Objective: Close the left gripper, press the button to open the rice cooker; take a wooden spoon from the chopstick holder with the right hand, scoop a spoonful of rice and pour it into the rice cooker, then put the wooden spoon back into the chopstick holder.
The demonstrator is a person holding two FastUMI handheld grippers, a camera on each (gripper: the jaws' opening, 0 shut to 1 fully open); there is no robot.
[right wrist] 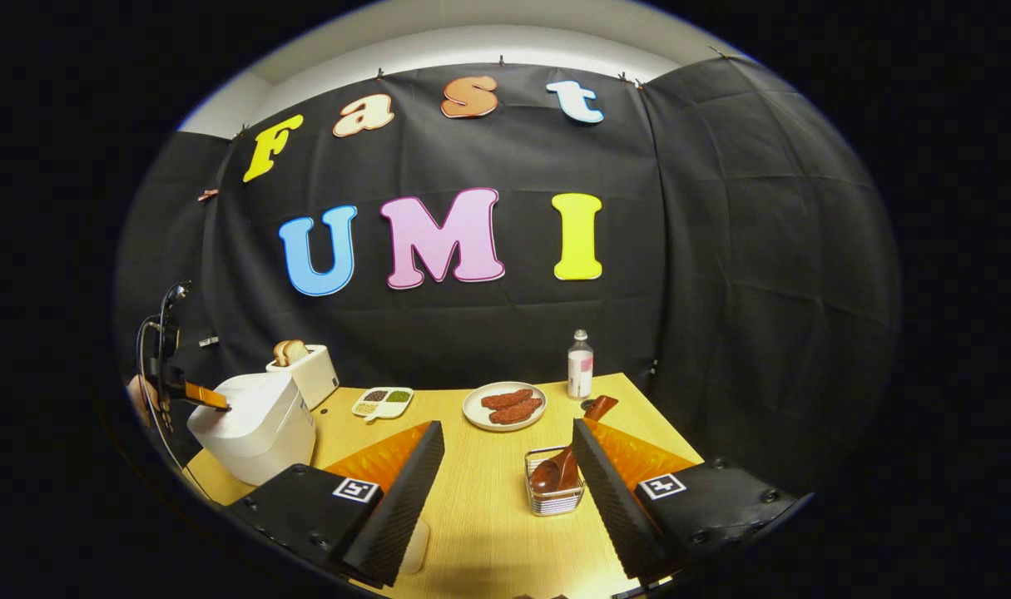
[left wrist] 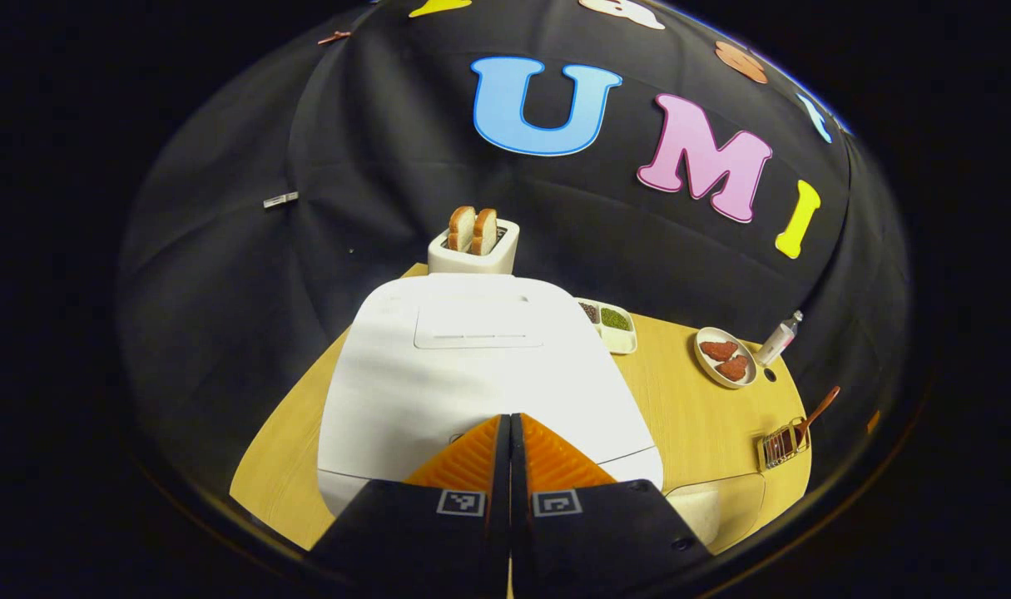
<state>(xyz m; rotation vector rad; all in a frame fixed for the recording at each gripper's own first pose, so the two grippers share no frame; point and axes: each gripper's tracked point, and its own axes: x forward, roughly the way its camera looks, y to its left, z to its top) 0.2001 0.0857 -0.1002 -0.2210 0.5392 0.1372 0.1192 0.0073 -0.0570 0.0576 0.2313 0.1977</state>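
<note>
The white, rounded plastic rice cooker (left wrist: 480,374) sat with its lid down at the left end of the pale wooden table (left wrist: 696,416). The left gripper (left wrist: 509,424) had its fingers pressed together, holding nothing, with the tips at the front edge of the cooker's lid; whether they touched the button could not be told. In the right gripper view that same gripper (right wrist: 214,402) reached the cooker (right wrist: 255,424) from the left, a hand partly visible behind it.

The brown wooden spoon (right wrist: 567,457) stood tilted in the small wire chopstick holder (right wrist: 553,491), its handle leaning up and back. The right gripper (right wrist: 509,437) was spread wide, empty, above the table with the holder between its fingers and closer to the right finger.

Behind the cooker stood a white toaster (left wrist: 474,249) with two bread slices. Near it lay a white divided dish of grains (left wrist: 612,324), then a round white plate of reddish meat pieces (right wrist: 505,406) and a small clear bottle (right wrist: 580,364) by the back edge.
</note>
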